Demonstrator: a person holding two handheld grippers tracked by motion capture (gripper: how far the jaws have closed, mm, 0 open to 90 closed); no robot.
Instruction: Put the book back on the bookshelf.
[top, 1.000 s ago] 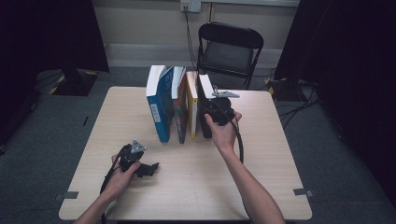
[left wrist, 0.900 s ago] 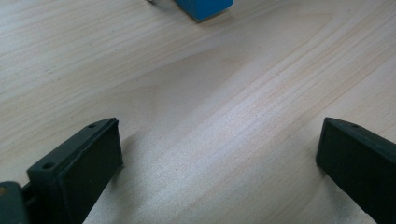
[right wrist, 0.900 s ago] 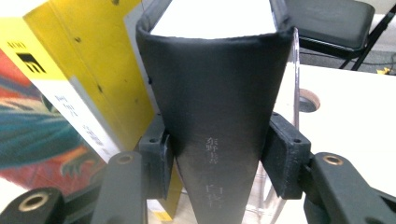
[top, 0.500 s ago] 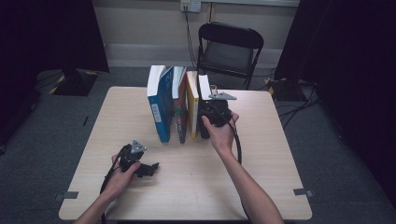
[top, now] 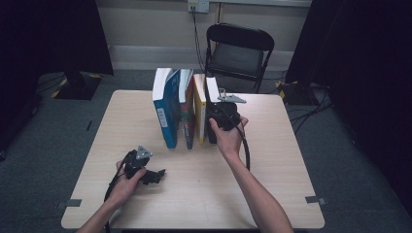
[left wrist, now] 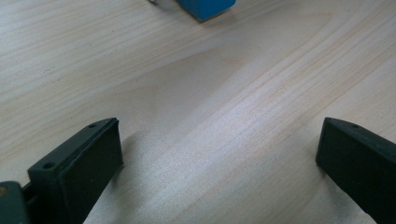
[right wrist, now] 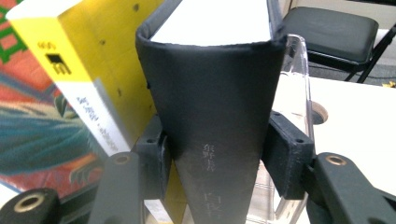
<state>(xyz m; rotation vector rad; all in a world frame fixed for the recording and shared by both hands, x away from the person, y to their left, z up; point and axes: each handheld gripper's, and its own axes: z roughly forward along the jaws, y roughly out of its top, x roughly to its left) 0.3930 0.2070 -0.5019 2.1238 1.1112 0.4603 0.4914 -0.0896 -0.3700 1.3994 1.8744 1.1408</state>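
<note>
Desk (top: 272, 184), pale wood grain, with a row of four books standing upright near its far middle, spines facing the person. Left to right in the high view: blue book (top: 165, 114), largest of the row; a book with a red and teal patterned cover (top: 186, 114); yellow book (top: 199, 111); black book (top: 212, 97), at the right end, touching the yellow one. Right tongs (top: 214, 127) — held in the right hand (top: 227, 136) — are set on the black book's spine (right wrist: 215, 140), one pad on each cover, pressing it from both sides; the jaws have just been closing a little further on it. In the right gripper view a clear plastic bookend (right wrist: 299, 93) stands just beside the black book on its outer side, and white page edges show at the book's top. Left tongs (top: 154, 175), in the left hand (top: 127, 182), lie low at the near left of the desk, well apart from the books; jaws stand wide apart with bare desk between them — nothing held. A corner of the blue book (left wrist: 205, 7) shows at the top of the left gripper view. Black folding chair (top: 238, 53) behind the desk, against the wall.
</note>
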